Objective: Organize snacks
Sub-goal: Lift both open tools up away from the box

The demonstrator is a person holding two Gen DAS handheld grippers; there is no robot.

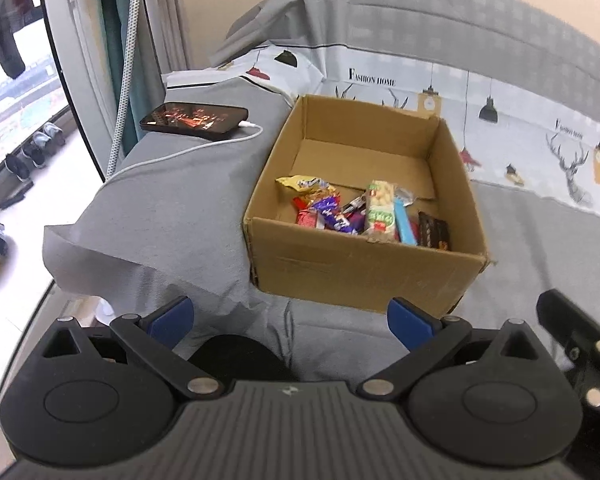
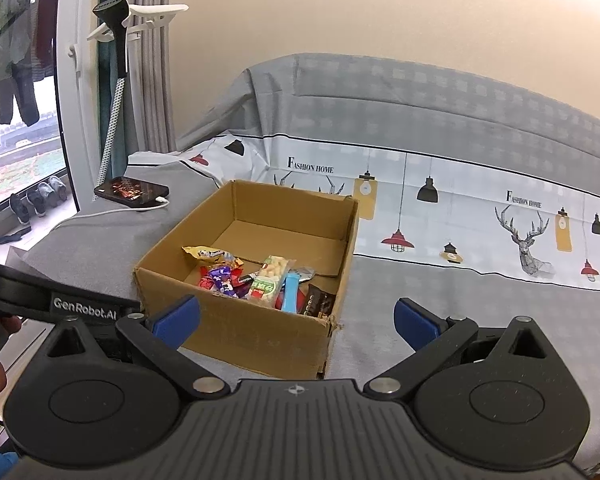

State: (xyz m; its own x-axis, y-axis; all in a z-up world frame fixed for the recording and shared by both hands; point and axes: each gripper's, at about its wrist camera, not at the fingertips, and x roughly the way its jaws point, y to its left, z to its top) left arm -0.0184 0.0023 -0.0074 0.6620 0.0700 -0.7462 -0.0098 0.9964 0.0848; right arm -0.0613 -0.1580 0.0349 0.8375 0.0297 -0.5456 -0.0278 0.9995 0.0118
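Brown cardboard box (image 1: 364, 276) sits open on the grey bed (image 1: 172, 184), snacks (image 1: 356, 210) heaped against its near wall: a yellow packet (image 2: 204, 254), purple wrappers, a green-labelled nut bar (image 2: 270, 280), a blue bar and a dark chocolate packet (image 2: 320, 302). The left gripper (image 1: 290, 320) hangs just short of the box, fingers (image 1: 172, 318) spread wide and empty. The right gripper (image 2: 296, 318) is likewise released, holding nothing. A phone (image 1: 194, 120) lies charging near the bed's corner.
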